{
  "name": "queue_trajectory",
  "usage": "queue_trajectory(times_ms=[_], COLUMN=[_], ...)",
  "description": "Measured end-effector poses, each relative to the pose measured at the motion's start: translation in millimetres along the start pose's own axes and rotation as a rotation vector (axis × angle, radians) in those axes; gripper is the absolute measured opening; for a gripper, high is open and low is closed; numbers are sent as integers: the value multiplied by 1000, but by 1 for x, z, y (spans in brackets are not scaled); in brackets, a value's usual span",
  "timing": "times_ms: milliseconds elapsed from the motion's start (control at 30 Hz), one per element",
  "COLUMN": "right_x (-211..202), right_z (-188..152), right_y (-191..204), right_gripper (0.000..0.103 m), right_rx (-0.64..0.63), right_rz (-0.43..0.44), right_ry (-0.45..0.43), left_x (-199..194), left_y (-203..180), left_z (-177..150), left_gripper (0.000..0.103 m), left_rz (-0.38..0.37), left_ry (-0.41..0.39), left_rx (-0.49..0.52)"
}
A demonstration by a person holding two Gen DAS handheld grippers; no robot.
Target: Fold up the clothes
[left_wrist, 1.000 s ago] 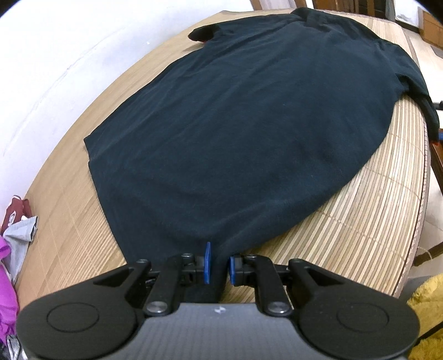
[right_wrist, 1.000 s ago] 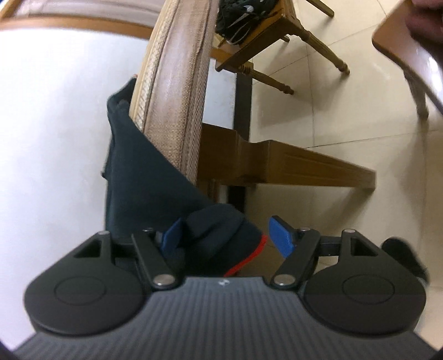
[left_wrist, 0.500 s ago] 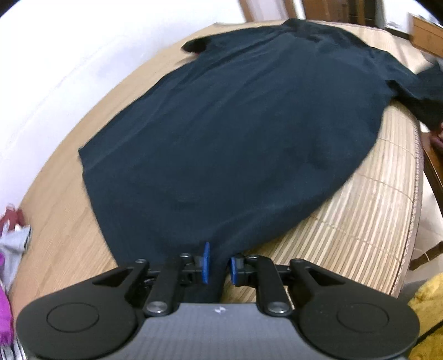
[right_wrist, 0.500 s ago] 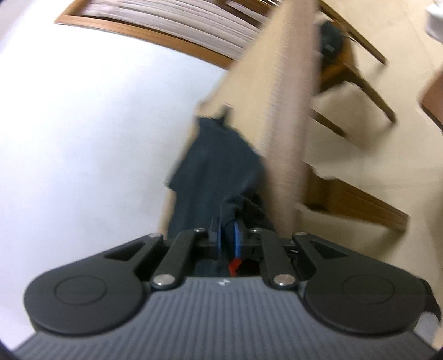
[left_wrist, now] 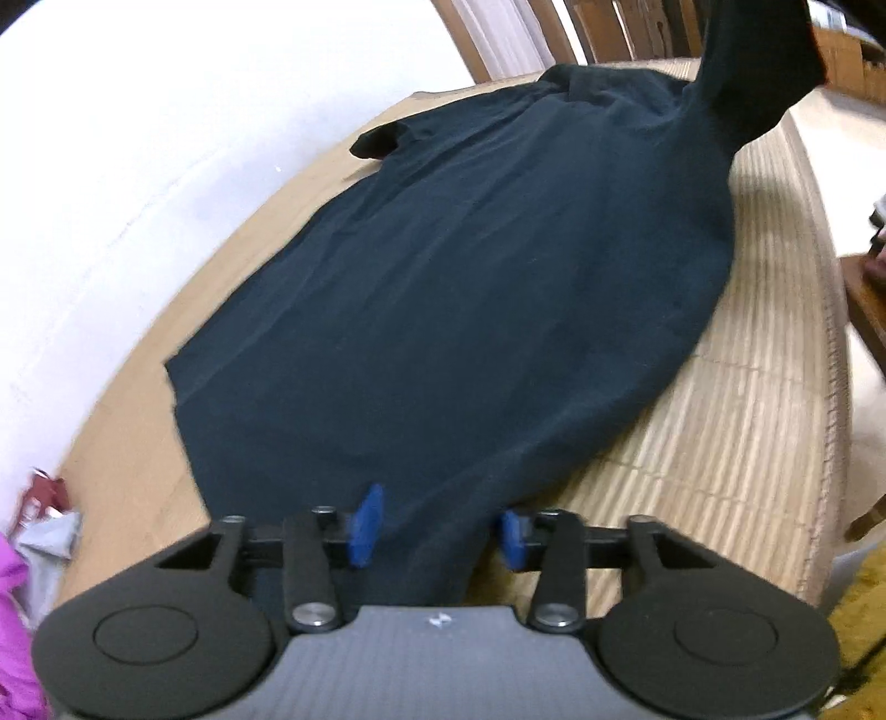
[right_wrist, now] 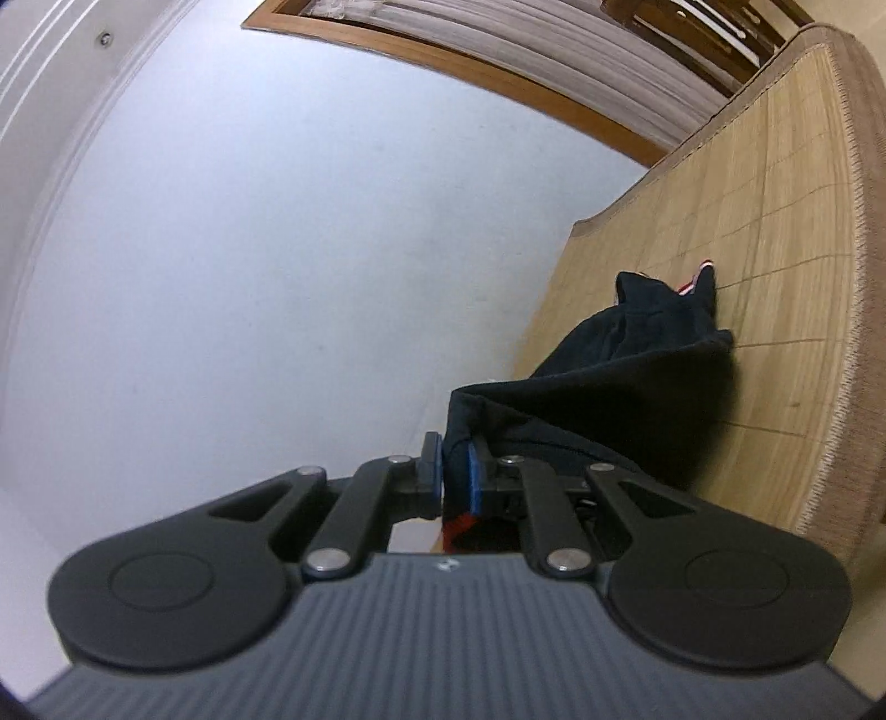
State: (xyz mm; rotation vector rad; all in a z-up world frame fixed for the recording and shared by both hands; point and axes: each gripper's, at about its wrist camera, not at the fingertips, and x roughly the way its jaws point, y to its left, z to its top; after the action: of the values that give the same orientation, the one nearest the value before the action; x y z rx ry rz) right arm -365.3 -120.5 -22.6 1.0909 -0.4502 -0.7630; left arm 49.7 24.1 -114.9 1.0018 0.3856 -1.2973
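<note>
A dark navy shirt lies spread flat on a bamboo mat. My left gripper is at its near hem. The blue pads stand apart with the hem cloth between them, and the jaws are closing. The right gripper is shut on a sleeve with red trim and holds it up above the mat. In the left wrist view that raised sleeve hangs at the top right, still joined to the flat body.
A white wall runs along the mat's far side. Loose purple, grey and red clothes lie at the near left. Something yellow and fuzzy sits off the mat's right edge. Wooden frames stand behind.
The right gripper shut on the sleeve hanging off the mat's edge and lifted it high. The left pads, narrow on the hem before, now stand wider apart.
</note>
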Motion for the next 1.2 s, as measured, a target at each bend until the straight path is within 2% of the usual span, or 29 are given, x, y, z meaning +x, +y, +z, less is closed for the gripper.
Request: queue_trajectory(times_ms=[33, 167, 267, 367, 533, 667, 767, 800, 833, 900, 933, 1000, 1067, 1100, 1200], right_x=[3, 4, 0, 7, 64, 142, 216, 245, 268, 315, 334, 346, 333, 321, 282], right_z=[2, 9, 11, 19, 48, 72, 79, 76, 72, 61, 56, 50, 52, 54, 56], right_y=[1, 5, 3, 6, 18, 22, 15, 10, 4, -11, -17, -25, -31, -32, -37], right_gripper=[12, 12, 12, 12, 12, 12, 12, 14, 15, 24, 25, 25, 29, 39, 58], right_rx=[-5, -43, -71, -89, -140, -202, -293, -326, -359, -435, -466, -514, -530, -542, -615], right_rz=[-1, -51, -101, -103, -44, 6, -10, -43, -89, -235, -303, -349, -323, -320, -345], right_ry=[4, 37, 56, 57, 73, 139, 222, 253, 276, 338, 367, 400, 379, 363, 335], left_x=[0, -19, -29, -28, 6, 52, 93, 107, 118, 135, 138, 137, 132, 130, 116], left_y=[3, 27, 51, 75, 116, 137, 148, 150, 153, 159, 162, 165, 167, 167, 166], left_z=[0, 7, 18, 36, 67, 92, 105, 109, 113, 120, 123, 127, 129, 130, 124], left_gripper=[3, 3, 3, 3, 3, 4, 12, 16, 23, 34, 40, 50, 56, 61, 63], left_rz=[-29, -50, -88, -119, -118, -55, -25, -11, 5, 23, 26, 22, 26, 30, 46], left_ry=[12, -6, 19, 43, 123, 190, 261, 287, 311, 354, 367, 373, 373, 378, 391], left_rx=[-29, -182, -302, -393, -493, -474, -473, -476, -490, -515, -524, -524, -508, -495, -489])
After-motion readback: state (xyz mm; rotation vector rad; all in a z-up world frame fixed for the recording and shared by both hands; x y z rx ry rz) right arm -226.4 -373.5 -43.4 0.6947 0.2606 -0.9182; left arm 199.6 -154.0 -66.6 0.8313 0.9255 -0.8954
